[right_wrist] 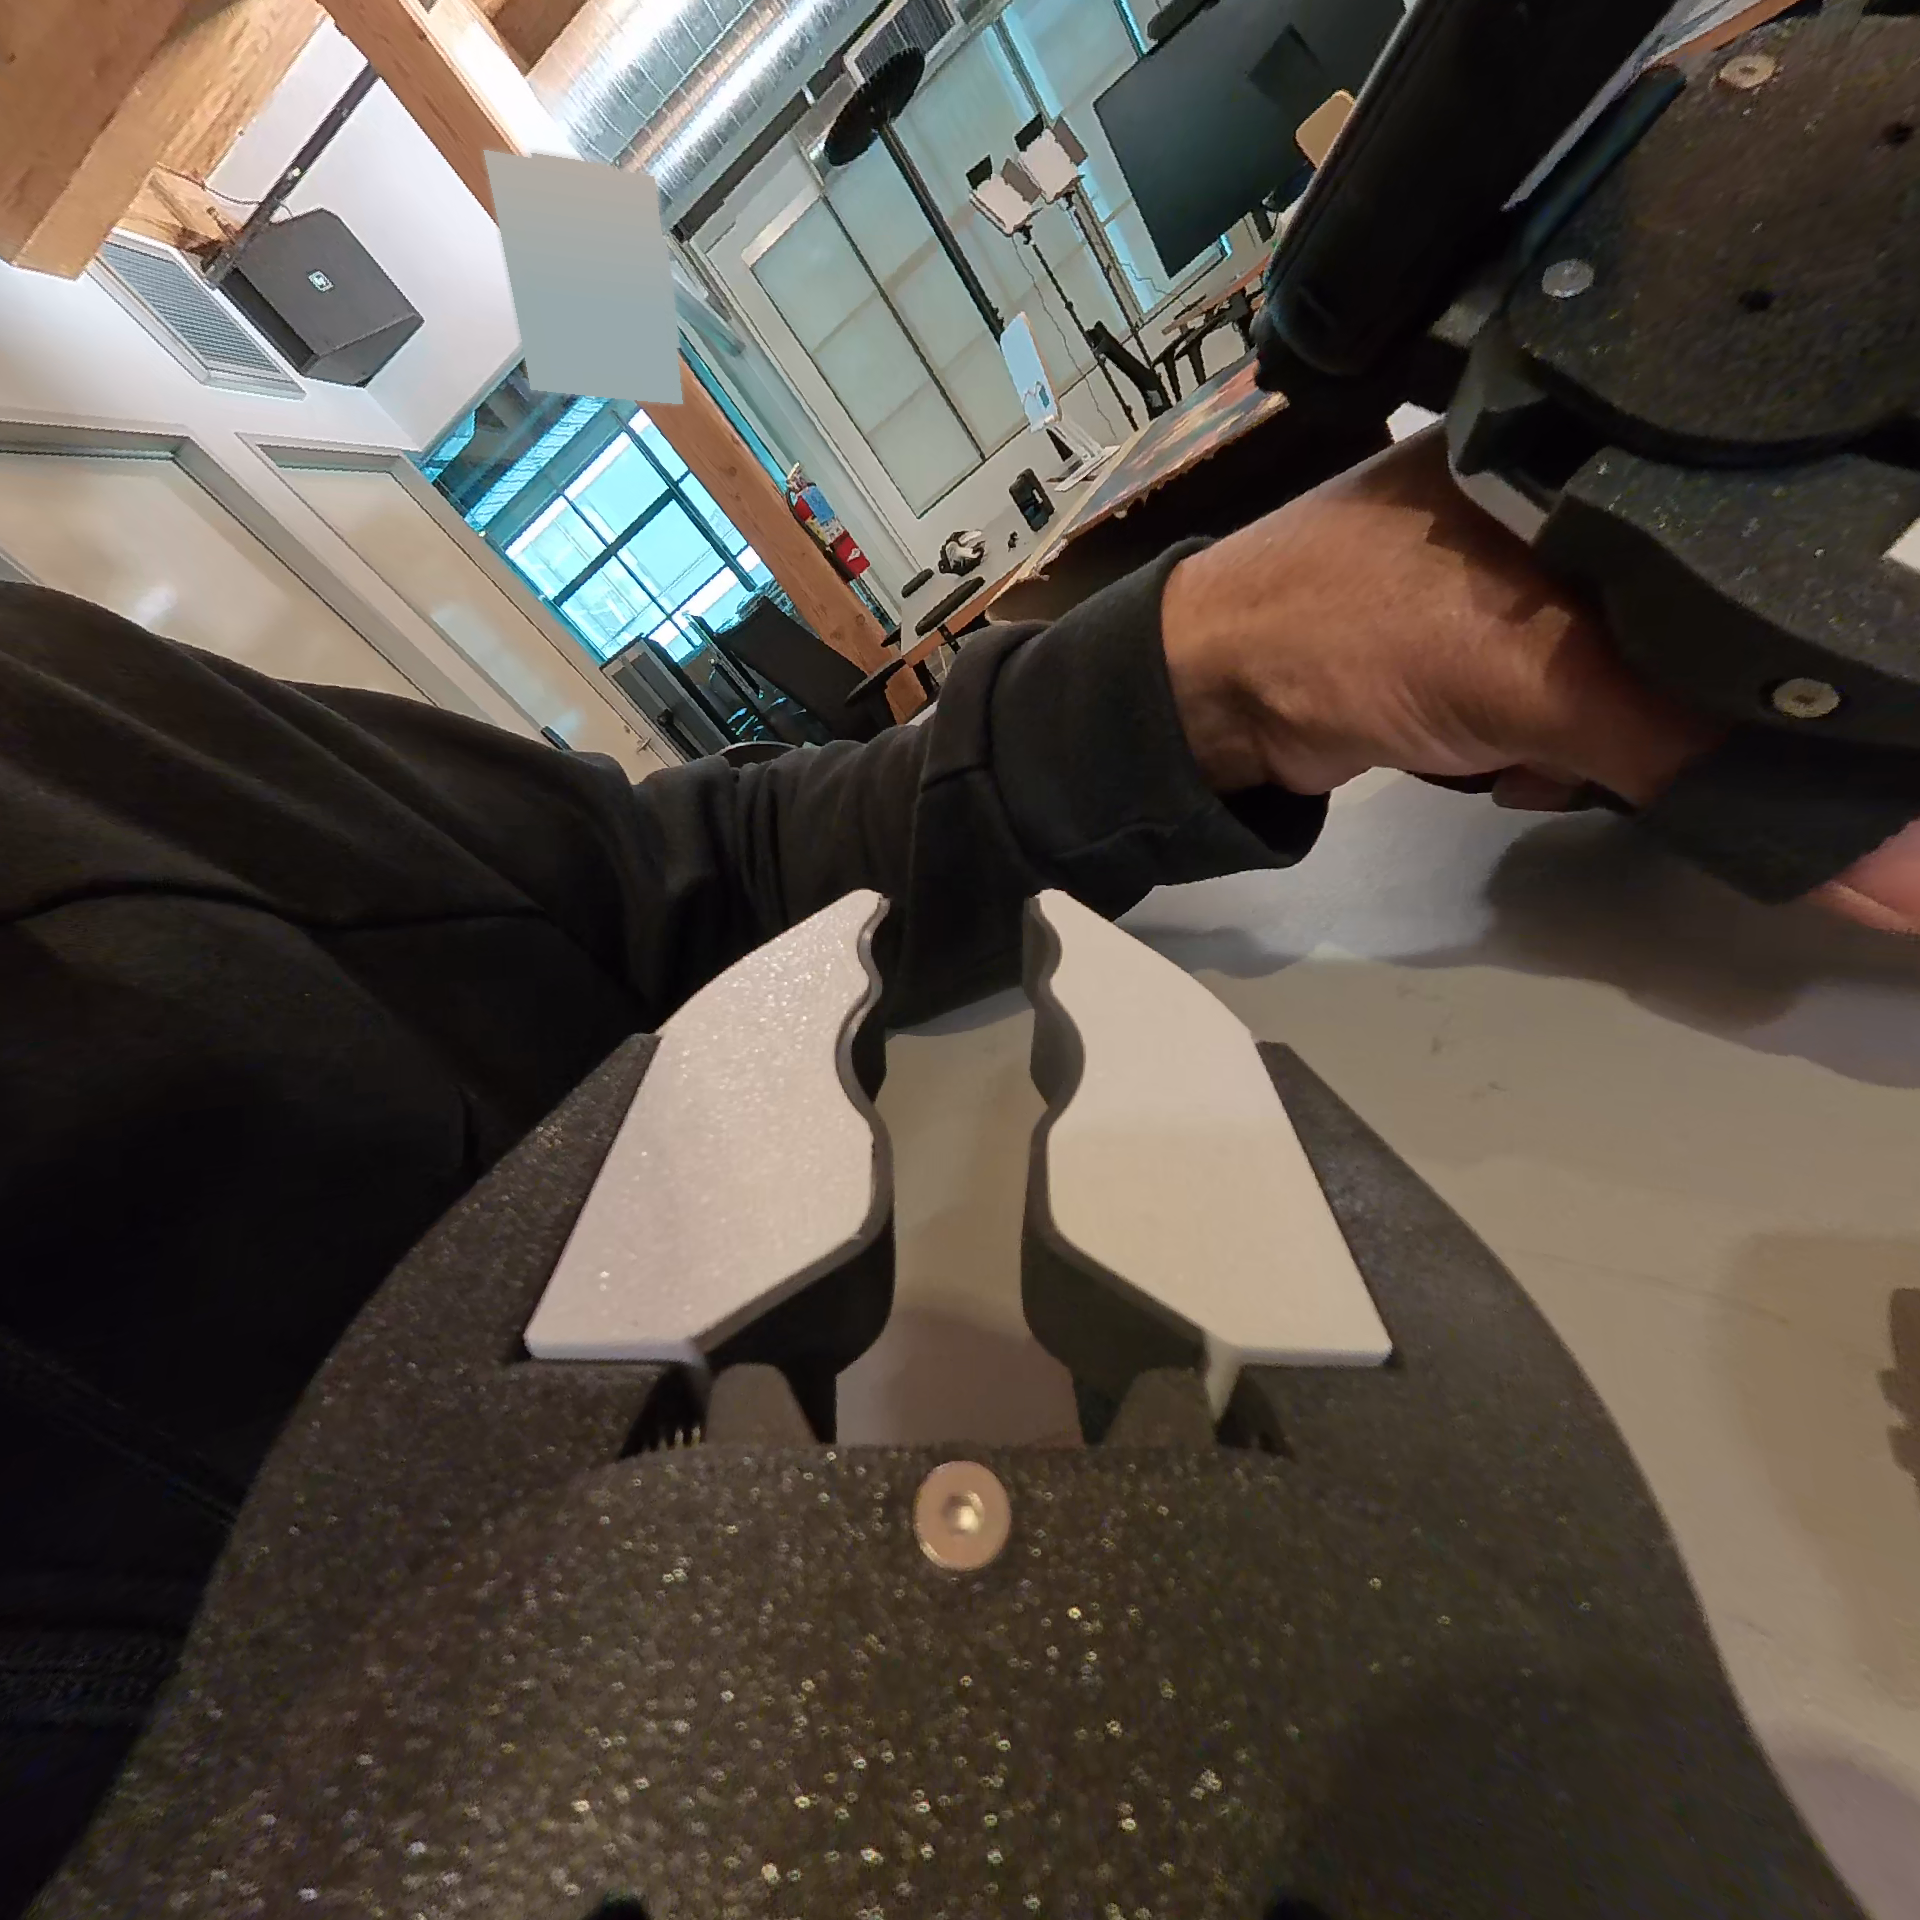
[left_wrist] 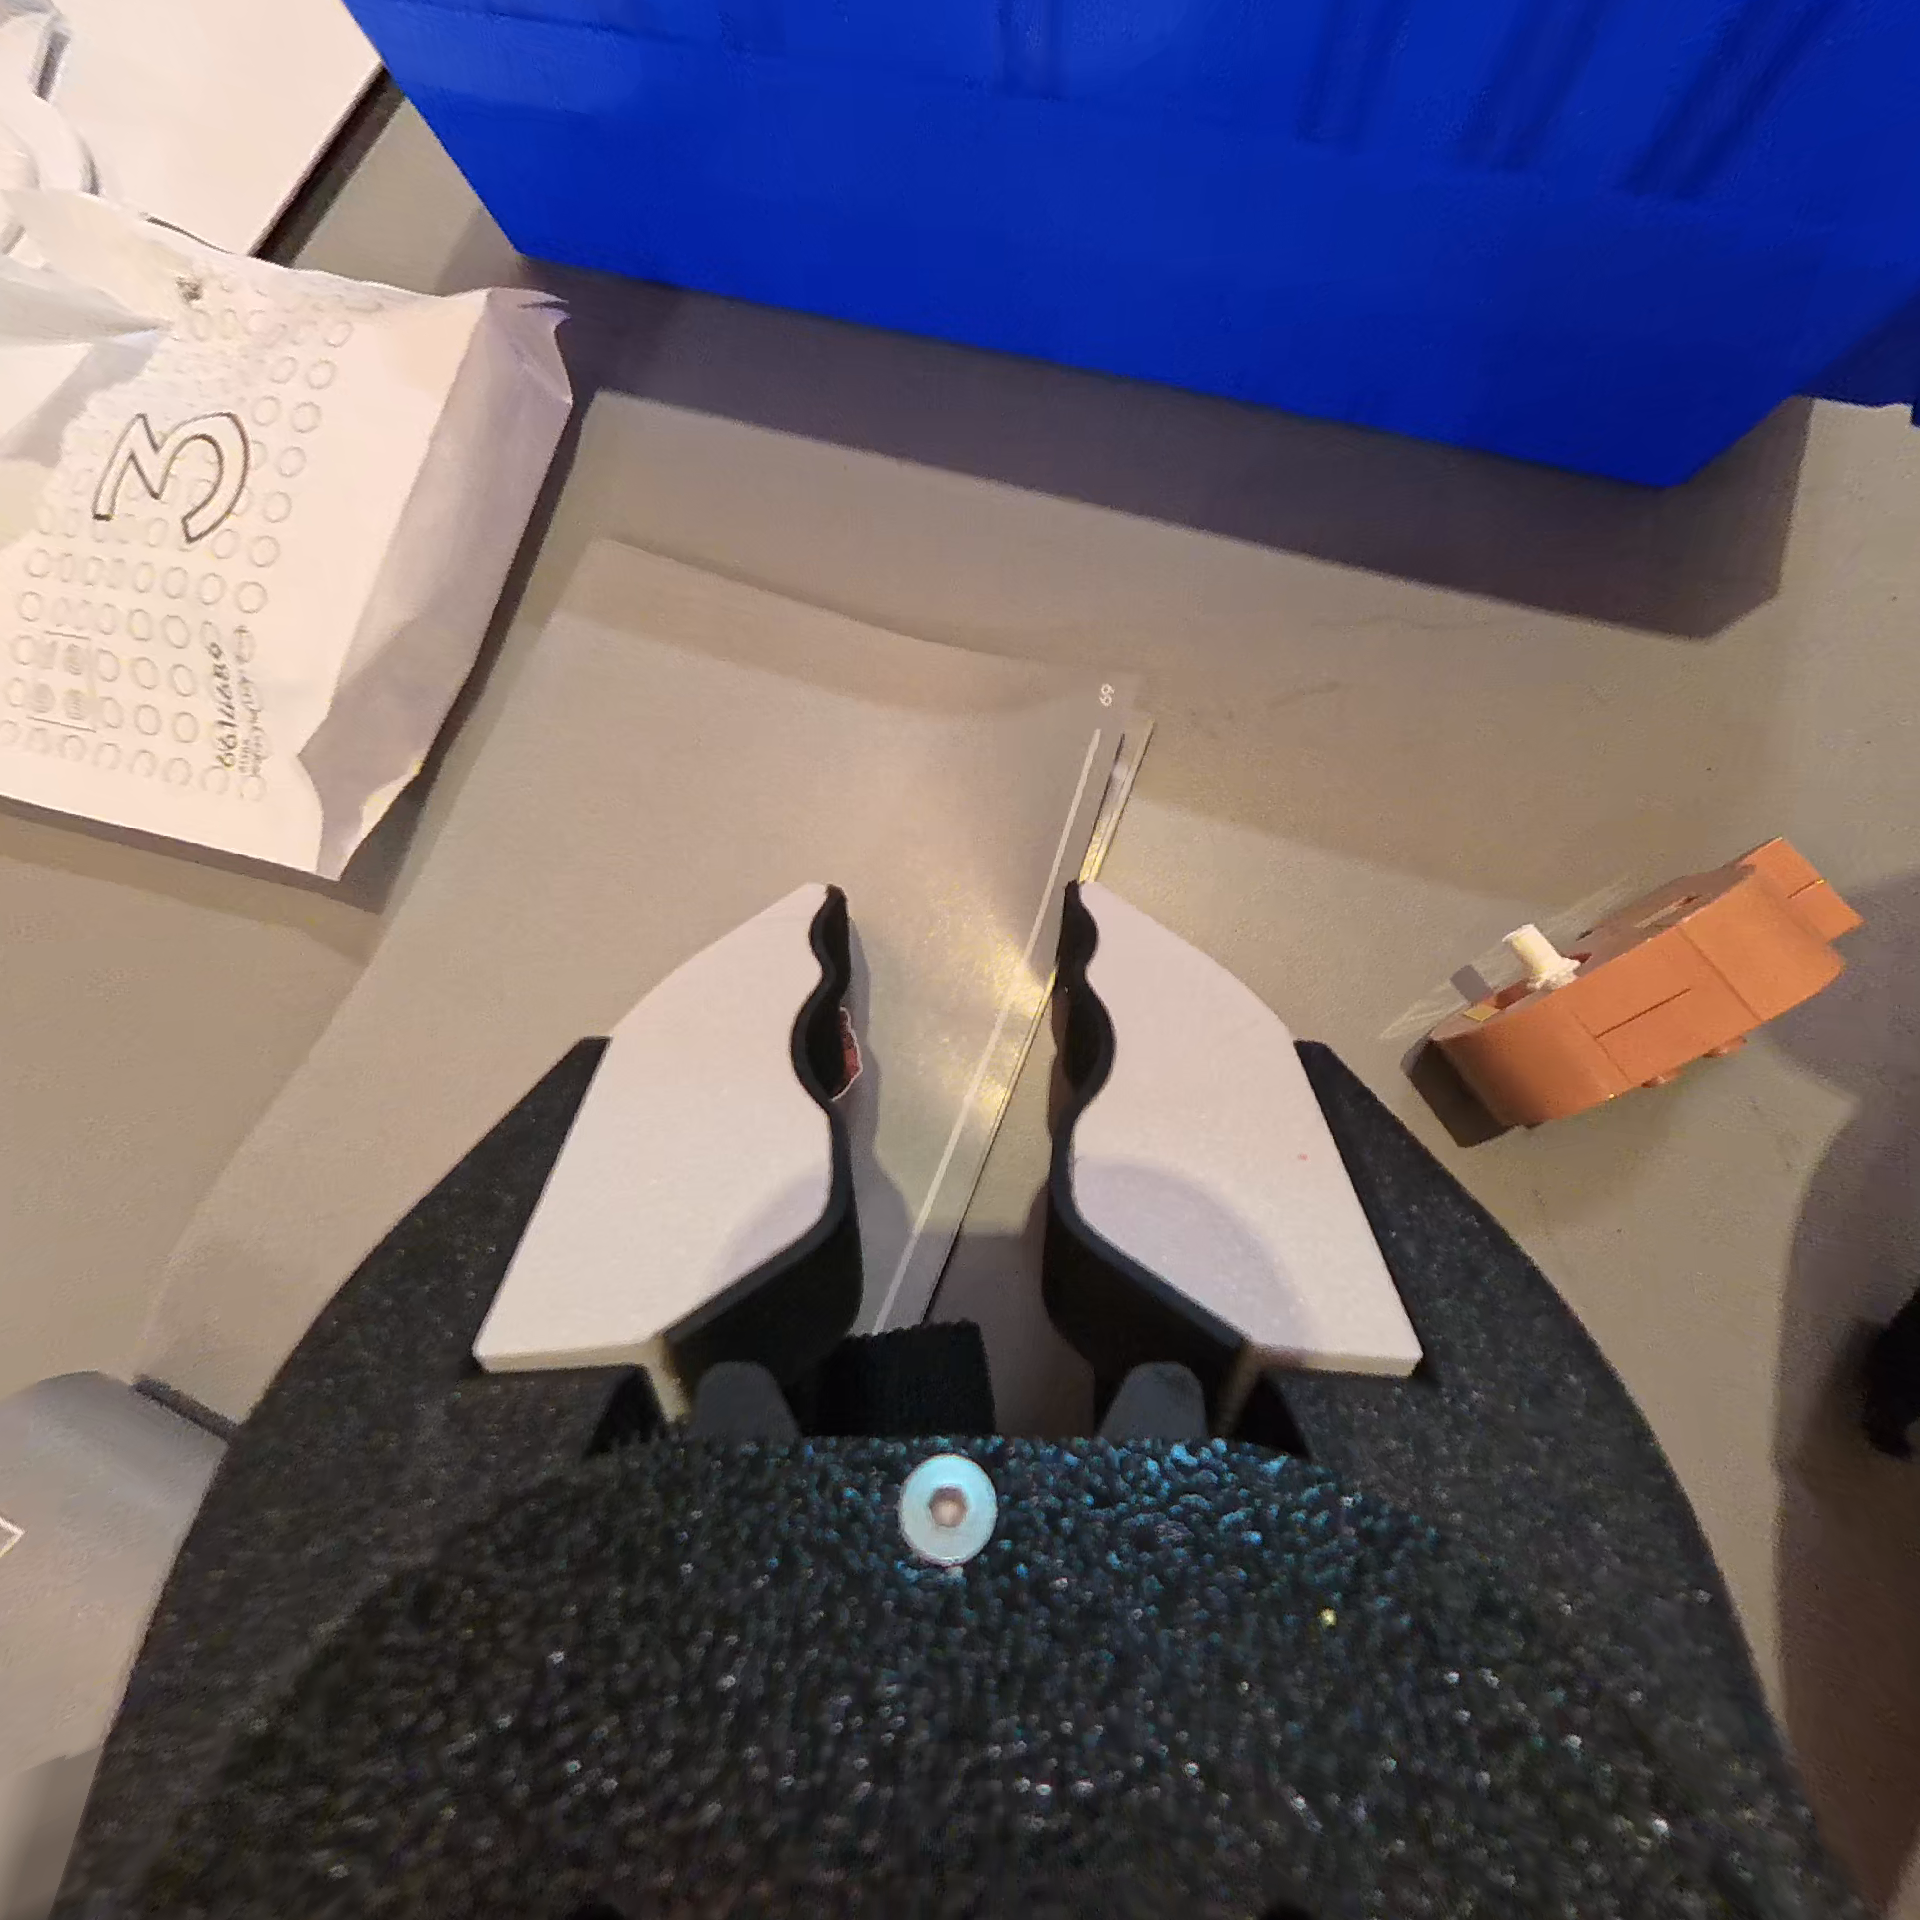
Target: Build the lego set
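**Left wrist view: jaws spread above a clear sheet on the table**

Left wrist view shows the left gripper [left_wrist: 951, 904] hanging over a see-through plastic sheet [left_wrist: 727, 748] that lies flat on the grey table [left_wrist: 1455, 727]. Its jaws stand apart with nothing between them. The sheet's bright right edge runs lengthwise from near the gripper's base away and slightly rightward, passing just beside the right fingertip [left_wrist: 1081, 914]. A brown plastic block [left_wrist: 1662, 997] with a small white peg lies well to the right, its long side slanting up to the right. A white paper bag [left_wrist: 260, 582] sits at left, a blue bin [left_wrist: 1143, 208] beyond. The right gripper [right_wrist: 956, 914] points at a black sleeve [right_wrist: 1039, 748], jaws parted and bare
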Tool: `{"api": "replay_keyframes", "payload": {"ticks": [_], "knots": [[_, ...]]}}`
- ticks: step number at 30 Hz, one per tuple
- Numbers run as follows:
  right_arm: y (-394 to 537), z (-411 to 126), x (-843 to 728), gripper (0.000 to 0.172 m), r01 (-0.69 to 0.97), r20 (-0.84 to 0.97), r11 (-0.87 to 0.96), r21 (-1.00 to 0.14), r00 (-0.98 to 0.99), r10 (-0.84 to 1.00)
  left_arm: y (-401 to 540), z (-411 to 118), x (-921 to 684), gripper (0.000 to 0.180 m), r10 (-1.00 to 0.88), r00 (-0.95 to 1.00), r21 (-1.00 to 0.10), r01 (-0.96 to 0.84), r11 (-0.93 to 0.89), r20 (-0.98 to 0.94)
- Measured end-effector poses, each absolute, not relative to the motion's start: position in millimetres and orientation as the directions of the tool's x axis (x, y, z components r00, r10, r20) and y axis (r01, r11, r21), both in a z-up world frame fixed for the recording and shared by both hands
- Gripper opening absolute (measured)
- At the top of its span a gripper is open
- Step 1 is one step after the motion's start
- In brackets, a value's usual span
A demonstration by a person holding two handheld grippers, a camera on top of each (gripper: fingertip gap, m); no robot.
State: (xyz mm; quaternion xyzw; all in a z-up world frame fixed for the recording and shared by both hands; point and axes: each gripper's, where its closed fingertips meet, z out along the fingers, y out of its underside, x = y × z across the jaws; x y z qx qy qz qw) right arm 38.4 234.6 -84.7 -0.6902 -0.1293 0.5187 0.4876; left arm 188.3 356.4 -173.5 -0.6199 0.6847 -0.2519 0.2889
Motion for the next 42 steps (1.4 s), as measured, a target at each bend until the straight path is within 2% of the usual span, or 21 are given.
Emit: {"api": "replay_keyframes", "payload": {"ticks": [11,31,37,42], "knots": [[234.6,-84.4,38.7,0.023,-0.330,-0.591,-0.491,-0.806,0.427,0.684,362.1,-166.1,189.5,0.035,-0.986,-0.038,-0.710,-0.689,0.145,-0.164],[234.9,-84.3,38.7,0.023,-0.331,-0.592,-0.491,-0.806,0.427,0.684,349.4,-172.1,191.8,0.000,-0.970,-0.100,-0.685,-0.691,0.229,-0.223],[235.2,-84.3,38.9,0.023,-0.332,-0.593,-0.491,-0.805,0.427,0.683,349.6,-171.8,192.8,0.000,-0.953,-0.111,-0.672,-0.687,0.278,-0.281],[236.5,-84.3,40.3,0.023,-0.339,-0.595,-0.490,-0.803,0.433,0.677,351.6,-161.8,192.6,0.000,-0.964,-0.077,-0.721,-0.650,0.241,-0.253]]}}
